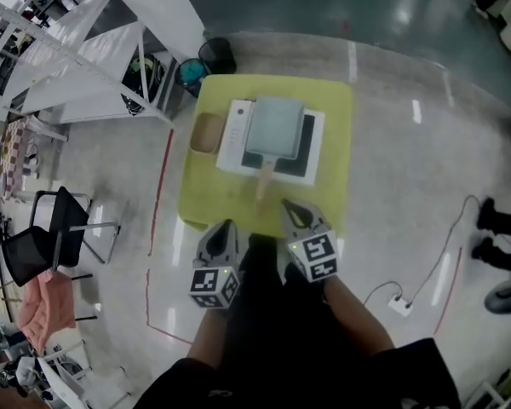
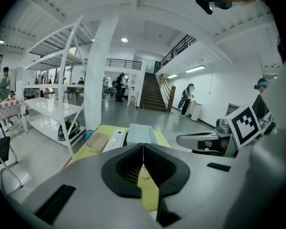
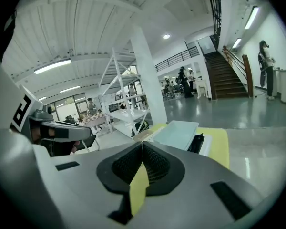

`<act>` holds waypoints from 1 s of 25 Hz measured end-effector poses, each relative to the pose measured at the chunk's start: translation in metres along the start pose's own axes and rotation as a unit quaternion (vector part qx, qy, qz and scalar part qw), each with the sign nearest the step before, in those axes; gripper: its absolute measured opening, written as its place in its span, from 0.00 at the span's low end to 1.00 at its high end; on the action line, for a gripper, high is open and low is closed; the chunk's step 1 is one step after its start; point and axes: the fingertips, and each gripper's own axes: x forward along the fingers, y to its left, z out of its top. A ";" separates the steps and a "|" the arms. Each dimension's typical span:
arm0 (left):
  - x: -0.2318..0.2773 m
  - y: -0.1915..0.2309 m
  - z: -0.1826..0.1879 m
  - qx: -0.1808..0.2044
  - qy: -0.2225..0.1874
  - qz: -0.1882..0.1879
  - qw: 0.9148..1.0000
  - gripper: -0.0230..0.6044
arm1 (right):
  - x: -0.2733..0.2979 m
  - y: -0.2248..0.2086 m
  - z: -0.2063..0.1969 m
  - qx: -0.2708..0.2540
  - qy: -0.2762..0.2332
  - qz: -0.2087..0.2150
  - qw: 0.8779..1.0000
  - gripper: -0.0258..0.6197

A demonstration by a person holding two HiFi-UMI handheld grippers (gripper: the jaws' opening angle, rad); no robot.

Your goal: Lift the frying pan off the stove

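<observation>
A pale grey square frying pan [image 1: 275,129] with a wooden handle [image 1: 265,177] rests on a white-and-black stove [image 1: 310,156] on the yellow table [image 1: 334,109]. The handle points toward me. Both grippers hang side by side at the table's near edge, short of the handle. My left gripper [image 1: 225,227] is shut and holds nothing, and so is my right gripper [image 1: 291,206]. In the left gripper view the jaws of my left gripper [image 2: 143,144] meet, with the pan [image 2: 142,133] beyond them. In the right gripper view my right gripper [image 3: 142,143] is shut below the pan [image 3: 177,133].
A tan tray [image 1: 206,132] lies left of the stove. A white shelving rack [image 1: 94,49] and dark bins [image 1: 216,55] stand past the table's far left corner. A black chair [image 1: 51,233] is at left. A cable and power strip [image 1: 400,305] lie on the floor at right, near a person's feet [image 1: 498,228].
</observation>
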 end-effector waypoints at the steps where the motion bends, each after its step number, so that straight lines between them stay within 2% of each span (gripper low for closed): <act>1: 0.006 0.001 -0.001 0.002 0.004 -0.005 1.000 0.11 | 0.002 -0.006 -0.004 0.014 0.001 -0.007 1.000 0.07; 7: 0.035 0.008 0.003 0.013 0.025 -0.037 0.999 0.11 | 0.017 -0.032 -0.013 0.090 0.002 -0.032 0.995 0.06; 14: 0.060 0.034 0.006 0.024 0.049 -0.068 0.996 0.11 | 0.053 -0.033 -0.011 0.133 0.009 -0.044 0.990 0.07; 18: 0.085 0.043 0.014 0.028 0.057 -0.090 0.994 0.11 | 0.072 -0.040 -0.015 0.203 0.017 -0.045 0.978 0.07; 22: 0.112 0.040 0.011 0.032 0.075 -0.121 0.989 0.11 | 0.085 -0.047 -0.029 0.280 0.028 -0.047 0.958 0.07; 25: 0.130 0.038 0.008 0.036 0.091 -0.145 0.985 0.11 | 0.092 -0.051 -0.035 0.302 0.032 -0.058 0.951 0.07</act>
